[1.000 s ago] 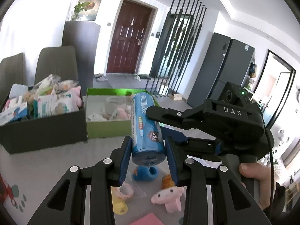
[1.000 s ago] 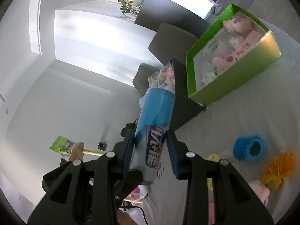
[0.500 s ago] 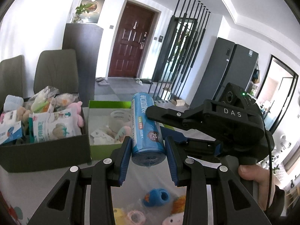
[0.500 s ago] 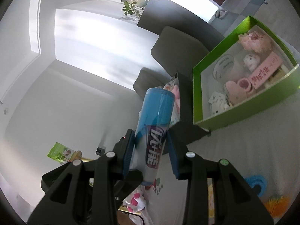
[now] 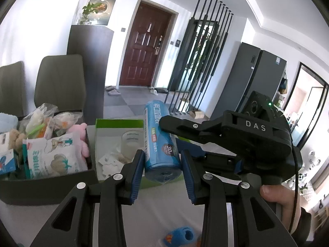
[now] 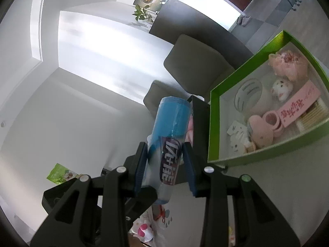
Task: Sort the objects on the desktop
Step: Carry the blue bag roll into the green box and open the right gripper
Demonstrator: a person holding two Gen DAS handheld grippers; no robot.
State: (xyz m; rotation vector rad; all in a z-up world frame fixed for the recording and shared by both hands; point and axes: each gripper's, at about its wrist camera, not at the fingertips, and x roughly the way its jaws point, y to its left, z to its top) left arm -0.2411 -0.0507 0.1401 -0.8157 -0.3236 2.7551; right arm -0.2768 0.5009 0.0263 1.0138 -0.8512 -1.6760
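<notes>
A blue roll of bags (image 5: 159, 142) is in the air in front of two boxes. My right gripper (image 6: 165, 162) is shut on the roll (image 6: 169, 135) and holds it upright above the table. In the left wrist view the right gripper's body (image 5: 236, 138) reaches across from the right. My left gripper (image 5: 162, 170) has its pads on either side of the roll's lower end; a narrow gap shows on the right side. The green box (image 5: 119, 123) holds small white and pink items. The dark box (image 5: 51, 183) on its left is full of packets.
The green box also shows in the right wrist view (image 6: 222, 123) with a tape roll (image 6: 249, 95), pink toys and a pink card. A blue toy (image 5: 181, 236) lies on the table below the left gripper. Grey chairs (image 5: 59, 82) stand behind the boxes.
Both grippers have risen with the roll and moved toward the boxes. The small toys on the table have dropped lower in the left wrist view, and the green box looms larger in the right wrist view.
</notes>
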